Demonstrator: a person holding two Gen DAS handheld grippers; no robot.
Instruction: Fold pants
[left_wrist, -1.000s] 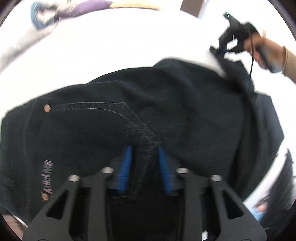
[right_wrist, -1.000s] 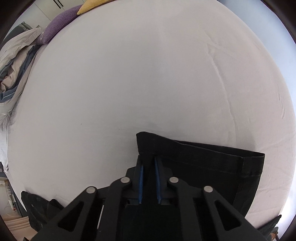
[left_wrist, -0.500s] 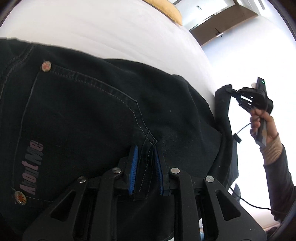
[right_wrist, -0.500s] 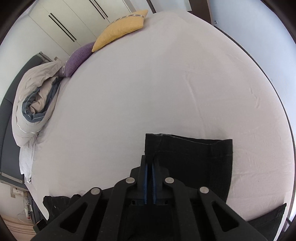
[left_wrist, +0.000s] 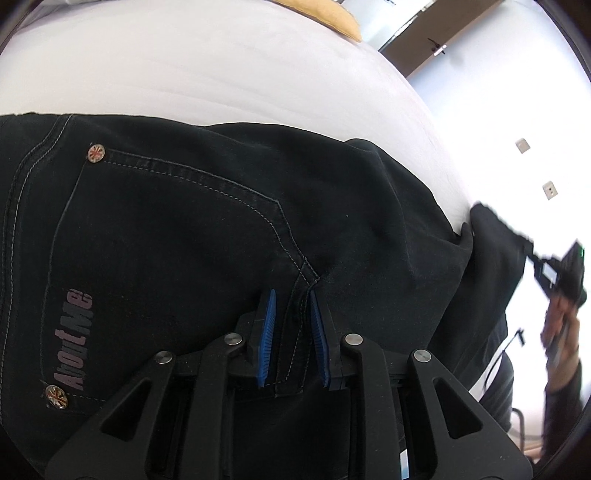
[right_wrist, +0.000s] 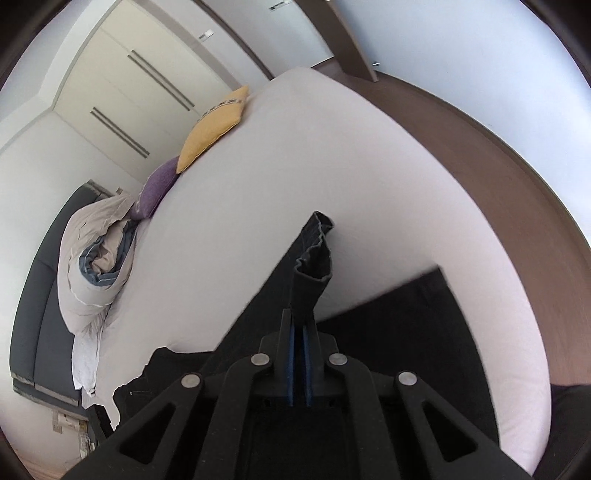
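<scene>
We see the black denim pants (left_wrist: 177, 236) spread seat-up on the white bed sheet (left_wrist: 221, 74), back pocket with its grey lettering to the left. The left gripper (left_wrist: 291, 325) angles steeply down at the seat; its blue pads (left_wrist: 266, 332) clamp a stitched fold of the denim at the pocket's lower corner.

The right gripper (right_wrist: 299, 354) also tilts down, held above the bed. Its jaws have just been closing and now pinch the hem end of one pant leg (right_wrist: 312, 266), which stands up ahead of the fingers, the cuff gaping. The rest of the leg trails down to the sheet.

In the left wrist view the person's hand (left_wrist: 561, 325) grips the right gripper's handle at far right, blurred, dark sleeve below. A yellow cushion (right_wrist: 214, 129), purple cushion (right_wrist: 159, 184) and bundled grey duvet (right_wrist: 92, 258) lie along the bed's far side.
</scene>
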